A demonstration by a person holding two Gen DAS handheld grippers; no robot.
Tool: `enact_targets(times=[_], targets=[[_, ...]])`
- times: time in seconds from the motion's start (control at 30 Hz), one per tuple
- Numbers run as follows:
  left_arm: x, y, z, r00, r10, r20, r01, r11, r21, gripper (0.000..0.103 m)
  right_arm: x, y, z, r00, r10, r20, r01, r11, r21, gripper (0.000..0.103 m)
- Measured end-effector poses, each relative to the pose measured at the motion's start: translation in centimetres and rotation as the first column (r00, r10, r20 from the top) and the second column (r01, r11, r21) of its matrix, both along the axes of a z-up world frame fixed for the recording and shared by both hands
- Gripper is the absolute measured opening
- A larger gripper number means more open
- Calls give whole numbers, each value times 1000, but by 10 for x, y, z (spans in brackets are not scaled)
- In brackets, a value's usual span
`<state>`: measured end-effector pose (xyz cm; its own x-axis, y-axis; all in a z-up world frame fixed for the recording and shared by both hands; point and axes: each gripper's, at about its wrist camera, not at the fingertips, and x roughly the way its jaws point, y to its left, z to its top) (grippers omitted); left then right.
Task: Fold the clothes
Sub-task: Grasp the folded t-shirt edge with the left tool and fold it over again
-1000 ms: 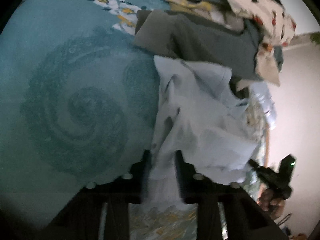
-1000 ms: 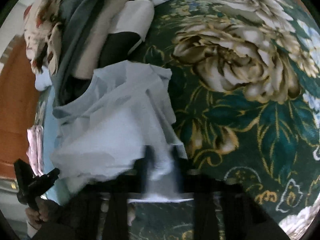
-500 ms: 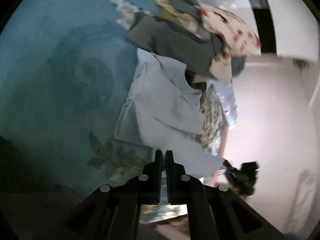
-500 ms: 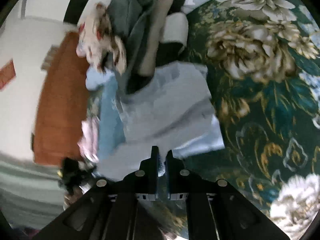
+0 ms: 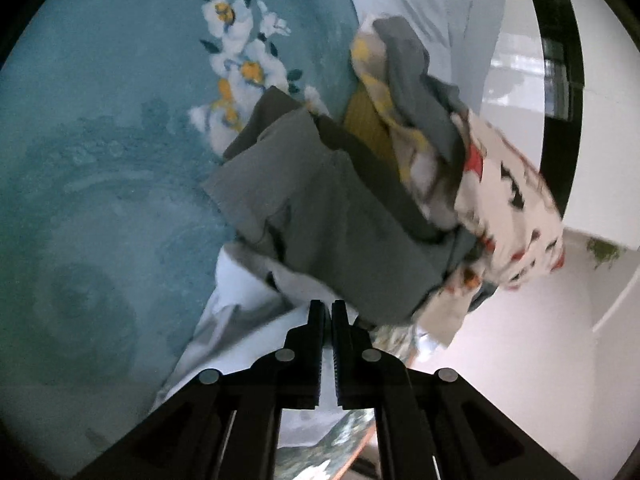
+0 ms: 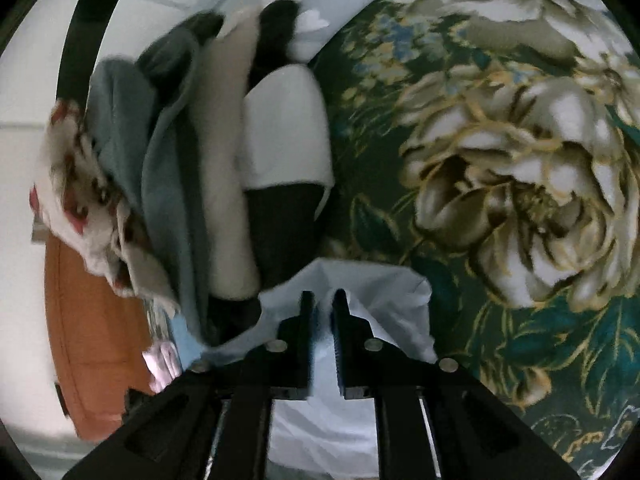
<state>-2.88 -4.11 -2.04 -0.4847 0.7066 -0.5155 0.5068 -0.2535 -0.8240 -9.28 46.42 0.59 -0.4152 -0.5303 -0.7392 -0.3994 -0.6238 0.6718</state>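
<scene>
A pale blue garment (image 5: pixel 240 312) lies crumpled on the bed, right under my left gripper (image 5: pixel 328 308). The left jaws are opening with a narrow gap, and the cloth shows below them, not pinched. In the right wrist view the same pale blue garment (image 6: pixel 384 292) spreads beneath my right gripper (image 6: pixel 323 300). Its jaws are also opening, a wider gap, with nothing pressed between the pads. Just beyond both grippers sits a pile of clothes: a grey garment (image 5: pixel 328 216), a white printed cloth (image 5: pixel 508 208), and grey-blue, beige and black-and-white pieces (image 6: pixel 224 184).
The bed cover is teal with white flowers (image 5: pixel 100 160) on one side and dark green with large pale blooms (image 6: pixel 500 160) on the other. An orange-brown panel (image 6: pixel 92 320) stands past the bed's edge. A white wall (image 5: pixel 520 360) and a dark window frame (image 5: pixel 560 80) lie behind the pile.
Both grippers have moved up close to the clothes pile and rolled. Their jaws, pinched together half a second ago, now stand slightly apart. The other hand's gripper has left each view.
</scene>
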Motion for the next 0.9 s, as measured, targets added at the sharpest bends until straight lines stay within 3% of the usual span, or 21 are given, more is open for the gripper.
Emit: enact_targets(times=[0.03,0.07,0.1,0.2,0.3,0.4,0.5,0.57,0.67,0.77,0.83,0.9], targets=[[2,-3,-1,1000,9,-19,-8,1000,8,22,6,6,1,999,-23,-23,23,1000,1,46],[8,-6,1,999,12,-35,-12,1000,-1,38,11,11,2,998,-47,-47,47,999,1,60],[14,-9,3,999,5,-44,-6,1000,-28,48,17,16,3,996,-61,-64,61,998,7,60],[44,-7,4,997,-67,-39,60,986,-155,49,44,19,-1,999,-32,-42,35,995,88,60],[87,4,-14,988,-134,70,146,969,-198,50,89,17,-20,999,6,45,-12,991,135,60],[118,23,-36,966,-171,196,205,964,-172,49,139,17,-42,992,-19,125,5,994,111,60],[129,43,-49,953,-186,241,221,967,-125,49,169,17,-55,989,-68,133,64,997,36,60],[133,51,-56,951,-165,262,199,974,-106,49,173,16,-56,989,-99,112,97,995,22,60],[146,55,-69,965,-77,250,86,996,-24,49,168,8,-58,991,-110,76,112,994,-14,60],[157,50,-79,974,36,223,-42,999,23,47,166,0,-59,990,-140,31,141,990,-22,56],[157,50,-77,976,50,210,-52,999,5,47,171,-3,-61,983,-183,10,183,982,-39,40],[151,51,-68,984,40,174,-30,998,-62,40,170,-4,-64,975,-222,15,222,973,-59,15]])
